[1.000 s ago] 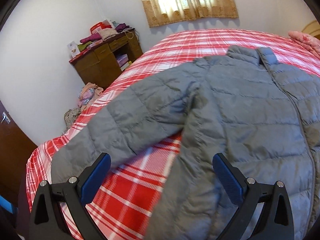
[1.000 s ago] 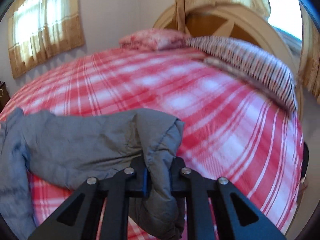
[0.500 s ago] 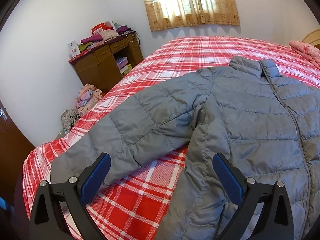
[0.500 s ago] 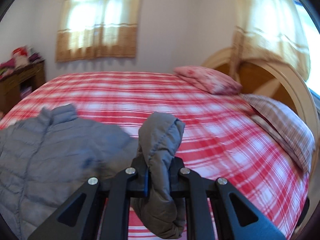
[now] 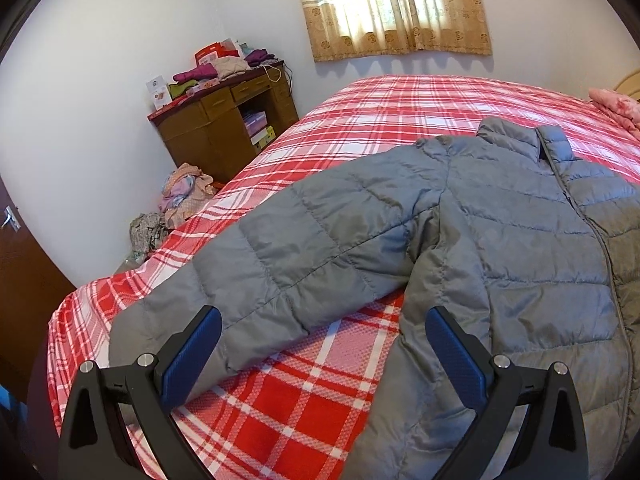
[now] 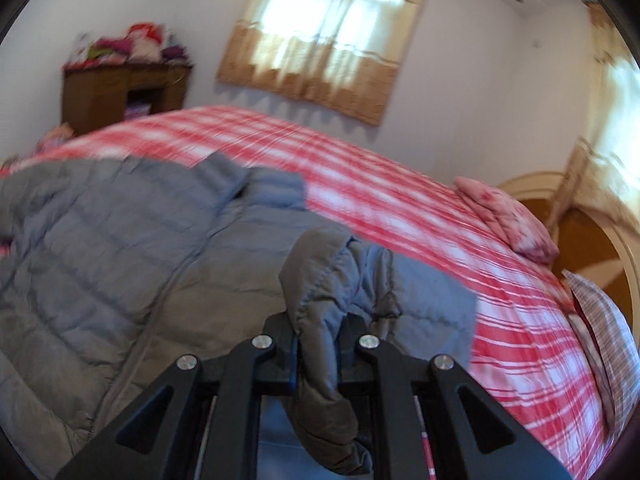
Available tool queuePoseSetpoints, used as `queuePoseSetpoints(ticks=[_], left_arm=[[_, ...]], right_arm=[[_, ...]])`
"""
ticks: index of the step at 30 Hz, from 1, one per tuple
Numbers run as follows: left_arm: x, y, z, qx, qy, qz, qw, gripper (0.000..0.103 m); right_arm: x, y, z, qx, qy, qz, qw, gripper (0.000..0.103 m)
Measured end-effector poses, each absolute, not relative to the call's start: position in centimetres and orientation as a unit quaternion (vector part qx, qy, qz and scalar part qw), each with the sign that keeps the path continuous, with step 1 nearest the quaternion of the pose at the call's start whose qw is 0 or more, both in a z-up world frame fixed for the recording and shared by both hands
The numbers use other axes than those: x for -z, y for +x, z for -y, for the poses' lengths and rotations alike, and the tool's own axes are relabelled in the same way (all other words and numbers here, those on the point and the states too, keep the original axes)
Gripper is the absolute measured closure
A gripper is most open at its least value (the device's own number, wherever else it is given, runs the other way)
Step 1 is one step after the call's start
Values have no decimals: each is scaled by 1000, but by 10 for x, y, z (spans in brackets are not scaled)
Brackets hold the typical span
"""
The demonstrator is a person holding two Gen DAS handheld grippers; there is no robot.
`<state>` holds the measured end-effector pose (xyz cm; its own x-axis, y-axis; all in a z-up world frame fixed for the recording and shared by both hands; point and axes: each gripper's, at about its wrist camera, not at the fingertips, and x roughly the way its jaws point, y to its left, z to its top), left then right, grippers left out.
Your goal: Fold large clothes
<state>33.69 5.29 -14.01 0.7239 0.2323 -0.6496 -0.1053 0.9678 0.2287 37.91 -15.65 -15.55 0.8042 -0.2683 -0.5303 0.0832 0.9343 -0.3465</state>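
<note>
Grey puffer jacket lay flat on the bed, light, soft, slick-shelled; right hand-held gripper was clamped on its cuff, left hand-held gripper spread wide above the other sleeve, best pinched at the cuff

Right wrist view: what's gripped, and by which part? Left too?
Right gripper is shut on the grey quilted puffer jacket, pinching its sleeve end. Left gripper is open, holding nothing.

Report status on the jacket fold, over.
Right gripper shut on jacket sleeve cuff. Left gripper open, empty. Jacket flat on bed. Nothing blocking.
</note>
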Motion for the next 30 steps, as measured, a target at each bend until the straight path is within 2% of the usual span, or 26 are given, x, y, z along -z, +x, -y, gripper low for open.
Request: queuePoseSetpoints(ticks=[2, 3, 4, 7, 10, 13, 21, 30], left_arm=[[138, 333, -54, -94, 88, -358, 925, 1], [137, 331, -55, -95, 89, -357, 925, 1], [136, 329, -56, -98, 89, -355, 925, 1], [130, 325, -57, -103, 82, -353, 926, 1], [121, 322, -50, -100, 75, -349, 929, 1], [106, 316, -33, -90, 70, -335, 935, 1], [91, 318, 58, -9, 85, -337, 938, 1], [122, 368, 188, 94, 83, -397, 909, 1]], right_arm=[[172, 383, 147, 78, -165, -316, 931, 81], [174, 380, 145, 72, -164, -318, 931, 69], [176, 375, 143, 61, -164, -322, 930, 50], [174, 354, 134, 43, -171, -325, 929, 35], [168, 324, 126, 7, -171, -335, 926, 32], [164, 295, 124, -16, -176, -333, 926, 24], [160, 264, 176, 39, -118, -326, 937, 24], [168, 248, 223, 95, -92, -312, 941, 24]])
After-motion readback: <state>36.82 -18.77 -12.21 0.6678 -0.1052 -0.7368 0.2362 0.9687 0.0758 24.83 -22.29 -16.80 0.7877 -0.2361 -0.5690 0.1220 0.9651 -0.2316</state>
